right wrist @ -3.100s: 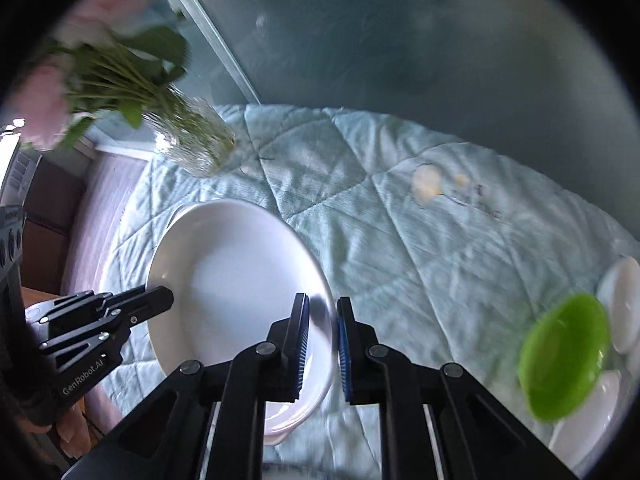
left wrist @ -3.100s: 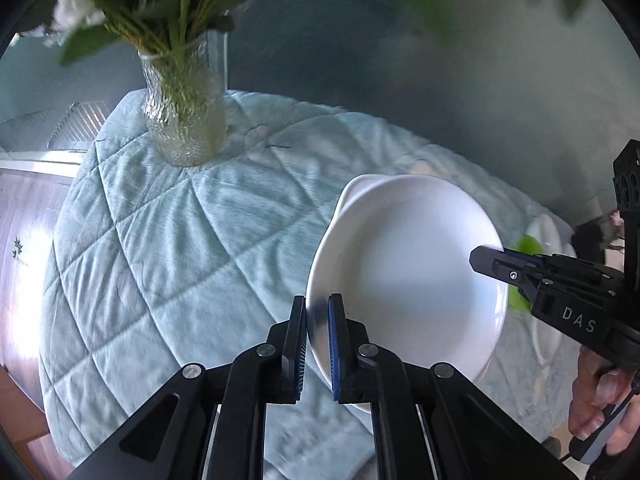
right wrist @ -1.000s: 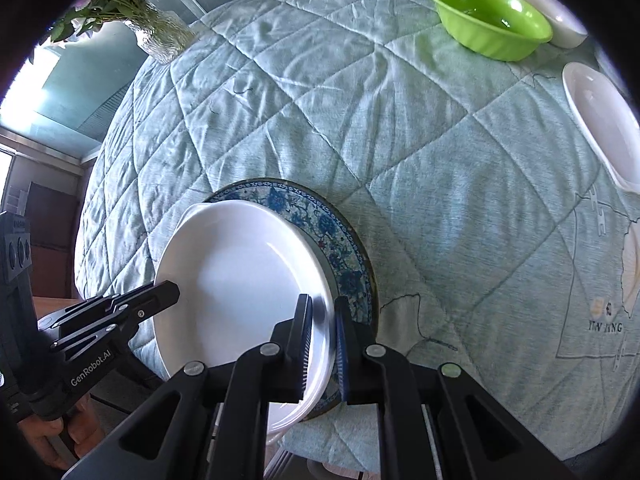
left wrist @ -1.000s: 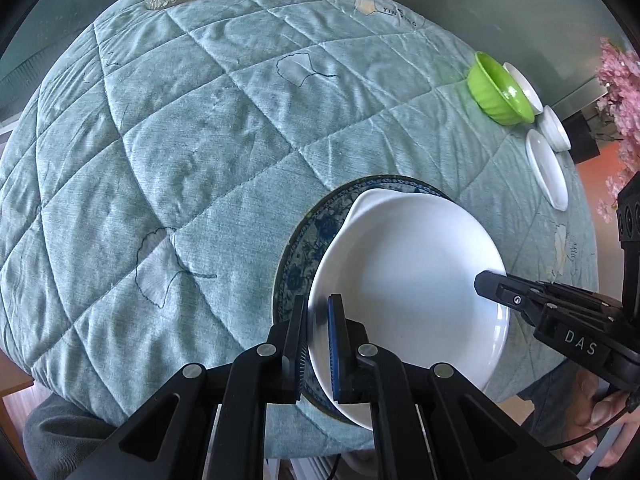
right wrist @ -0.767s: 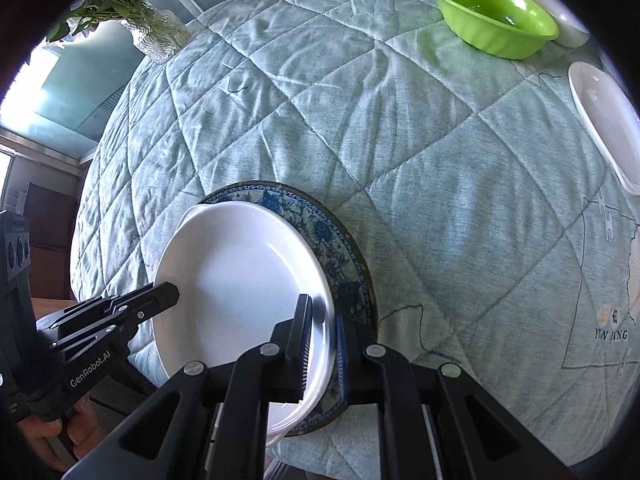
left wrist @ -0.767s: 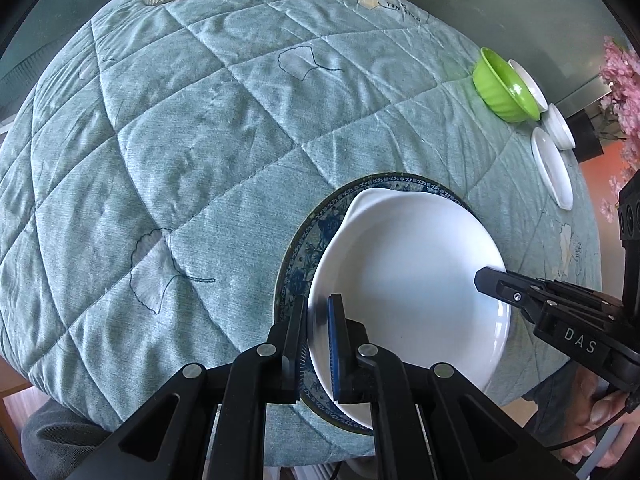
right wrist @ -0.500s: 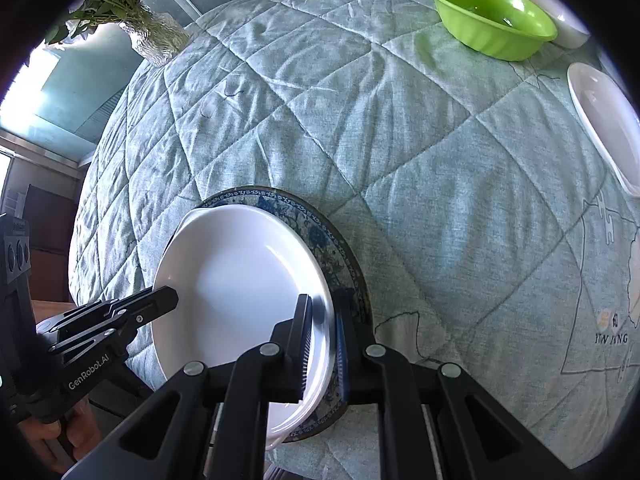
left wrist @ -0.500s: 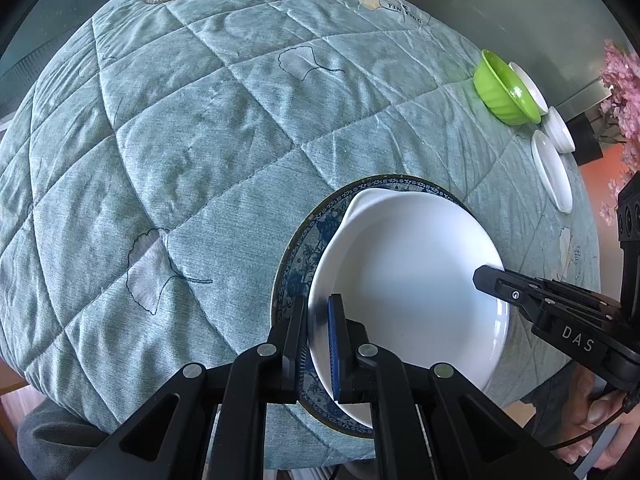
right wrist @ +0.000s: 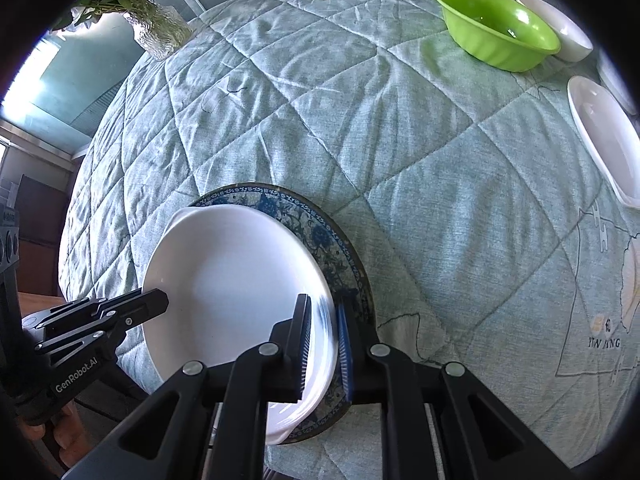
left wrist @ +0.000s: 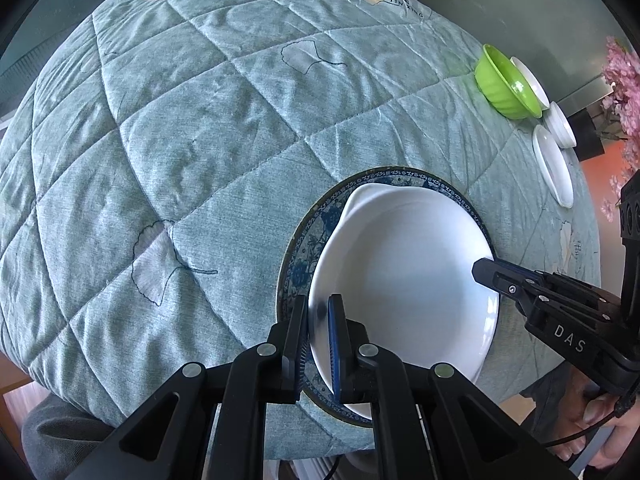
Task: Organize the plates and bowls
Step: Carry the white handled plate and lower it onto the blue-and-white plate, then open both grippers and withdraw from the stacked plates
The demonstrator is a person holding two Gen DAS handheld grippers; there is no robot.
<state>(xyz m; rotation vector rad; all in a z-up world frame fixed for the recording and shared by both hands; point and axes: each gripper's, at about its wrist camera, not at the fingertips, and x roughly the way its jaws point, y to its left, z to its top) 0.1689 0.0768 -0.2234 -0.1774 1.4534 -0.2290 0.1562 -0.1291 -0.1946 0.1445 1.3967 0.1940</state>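
A white plate [left wrist: 400,280] with a small lip handle lies on a larger blue-patterned plate [left wrist: 304,248] at the near edge of the quilted round table. My left gripper [left wrist: 318,320] is shut on the white plate's left rim and points steeply down. In the right wrist view, the white plate [right wrist: 232,280] covers most of the blue plate [right wrist: 320,236]. My right gripper [right wrist: 323,320] straddles the white plate's right rim. Its jaws are opening, with the rim between them and a thin gap at the blue pad.
A green bowl [right wrist: 496,28] stands at the far right with small white bowls [left wrist: 560,124] behind it. A white dish [right wrist: 604,136] lies nearer on the right. A glass vase [right wrist: 156,32] of flowers stands at the far left. The table edge runs just under both grippers.
Both grippers carried the white plate over and set it down on the blue plate. In the last half second the right gripper's jaws have widened slightly.
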